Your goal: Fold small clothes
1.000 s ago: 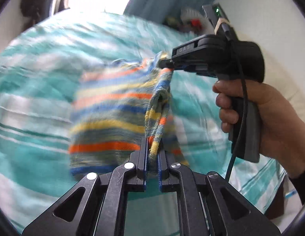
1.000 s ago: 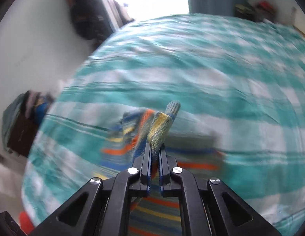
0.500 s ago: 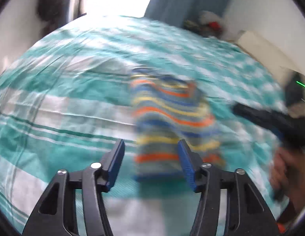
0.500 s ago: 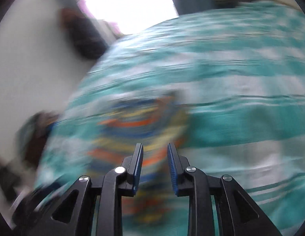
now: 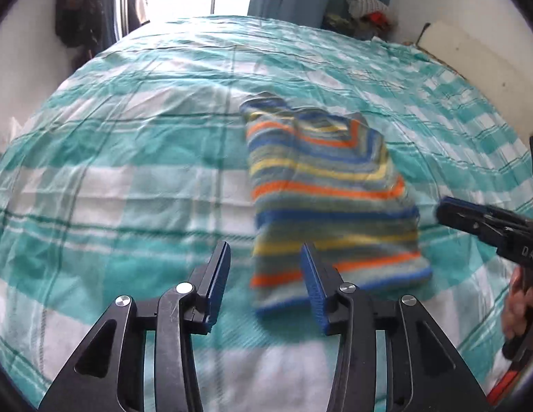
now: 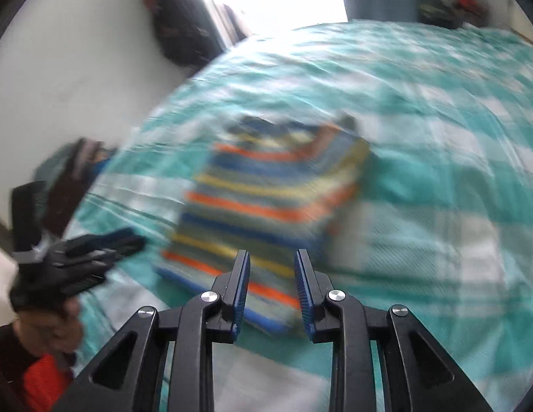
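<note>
Left gripper (image 5: 264, 276): jaws parted moderately, having just eased slightly narrower after releasing; nothing between the blue pads (image 5: 218, 274), which hang above the bedcover. Right gripper (image 6: 271, 285): jaws parted more narrowly, just been opening; nothing pinched, the garment only seen behind the gap. Left wrist view is the sharper one: it shows the right gripper's tip (image 5: 472, 218) entering from the right edge, just beside the garment's right side and apart from it, with part of the person's hand (image 5: 519, 304) below. Right wrist view is motion-blurred; it alone shows the left gripper from outside at lower left, held in a hand (image 6: 55, 322) with a dark sleeve (image 6: 12, 353) and something orange-red beneath, plus dark bags against the white wall. Striped knitted sweater (image 5: 321, 185) lies folded flat on the teal-and-white checked bedcover (image 5: 129, 158), just ahead of both grippers, its near hem closest to the left gripper's right finger. Bands of orange, blue, yellow and grey-green; roughly rectangular, a folded-in layer running diagonally across the upper part.
</note>
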Demonstrator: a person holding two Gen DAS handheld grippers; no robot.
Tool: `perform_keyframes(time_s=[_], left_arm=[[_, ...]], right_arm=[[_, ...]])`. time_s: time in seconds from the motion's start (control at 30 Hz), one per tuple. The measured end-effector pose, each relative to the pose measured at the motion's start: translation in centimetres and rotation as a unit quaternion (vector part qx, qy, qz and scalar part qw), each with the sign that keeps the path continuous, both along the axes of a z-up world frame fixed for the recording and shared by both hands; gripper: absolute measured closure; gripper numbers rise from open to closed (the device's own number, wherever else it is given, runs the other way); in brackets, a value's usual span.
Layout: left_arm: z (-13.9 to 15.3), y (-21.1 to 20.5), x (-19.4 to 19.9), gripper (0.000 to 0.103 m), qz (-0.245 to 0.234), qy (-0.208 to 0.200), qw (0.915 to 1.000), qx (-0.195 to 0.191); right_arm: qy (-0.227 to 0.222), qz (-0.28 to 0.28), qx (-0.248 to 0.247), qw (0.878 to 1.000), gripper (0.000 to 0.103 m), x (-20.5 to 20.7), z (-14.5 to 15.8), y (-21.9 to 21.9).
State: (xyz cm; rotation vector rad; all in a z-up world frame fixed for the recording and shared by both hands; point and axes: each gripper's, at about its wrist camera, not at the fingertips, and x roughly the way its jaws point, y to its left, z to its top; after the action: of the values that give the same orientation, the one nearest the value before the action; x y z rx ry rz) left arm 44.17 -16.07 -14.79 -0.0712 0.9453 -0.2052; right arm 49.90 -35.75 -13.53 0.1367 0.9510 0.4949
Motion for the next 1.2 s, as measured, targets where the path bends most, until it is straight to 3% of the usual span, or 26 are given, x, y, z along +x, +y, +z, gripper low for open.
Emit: perform_keyframes(time_s=[0.1,0.13,0.2,0.23,0.3,0.4,0.47,0.53,0.63,0.67,0.7,0.73,0.9,1.07,1.2], left_arm=[[-2.6,-1.3,0.9,0.056,-0.01,0.029,0.9988,0.038],[-4.1,-1.7,1.1,0.055,-0.015,0.056,0.9961,0.067],[-4.1,-1.0,0.5,0.054,-0.026,0.064,0.9951,0.071],[-3.1,-0.4,0.3,0.051,-0.02,0.056,0.996,0.067],[-1.1,0.8,0.4,0.03,0.007,0.033,0.9984,0.044],[0.2,0.8,3.0,0.027,0.028,0.023,0.9991,0.022],[-0.2,0.2,4.7,0.027,0.042,0.017,0.9976,0.053],[-1.6,-0.2,6.5,0.027,0.063,0.031,0.9943,0.08],[-3.6,-0.1,7.9,0.024,0.068,0.055,0.9914,0.097],[-4.0,-0.1,8.1,0.023,0.067,0.057,0.9911,0.1],[-3.9,-0.1,7.9,0.023,0.068,0.056,0.9908,0.103],[-3.9,0.0,7.9,0.023,0.067,0.056,0.9908,0.103],[-3.3,0.2,7.8,0.023,0.06,0.05,0.9911,0.108],[-3.0,0.4,7.8,0.023,0.07,0.058,0.9911,0.097],[-2.9,0.2,7.8,0.024,0.07,0.059,0.9904,0.104]], right_arm=[[0.001,0.024,0.018,1.0,0.07,2.6,-1.4,1.6],[0.026,0.016,0.003,1.0,0.068,3.9,-3.5,1.6],[0.087,-0.012,-0.077,0.993,0.073,5.3,-7.5,1.2],[0.08,-0.008,-0.07,0.994,0.073,5.3,-7.4,0.9],[0.048,-0.007,-0.056,0.997,0.073,4.9,-4.8,1.1],[-0.015,0.0,-0.035,0.999,0.07,6.2,-0.7,2.0],[-0.035,-0.003,-0.028,0.999,0.064,8.9,0.5,2.8],[-0.035,-0.018,-0.037,0.999,0.064,11.9,-0.2,2.9],[0.017,-0.068,-0.078,0.994,0.063,16.4,-4.7,2.2],[0.065,-0.08,-0.083,0.991,0.063,17.6,-7.4,1.9],[0.08,-0.084,-0.07,0.991,0.063,17.6,-8.3,1.2],[0.068,-0.091,-0.06,0.992,0.063,17.4,-8.4,1.0],[0.032,-0.076,-0.086,0.993,0.062,15.3,-5.2,2.0],[-0.014,-0.042,-0.066,0.997,0.058,10.0,-1.2,2.4],[-0.016,-0.025,-0.047,0.998,0.057,5.2,-0.9,2.6]])
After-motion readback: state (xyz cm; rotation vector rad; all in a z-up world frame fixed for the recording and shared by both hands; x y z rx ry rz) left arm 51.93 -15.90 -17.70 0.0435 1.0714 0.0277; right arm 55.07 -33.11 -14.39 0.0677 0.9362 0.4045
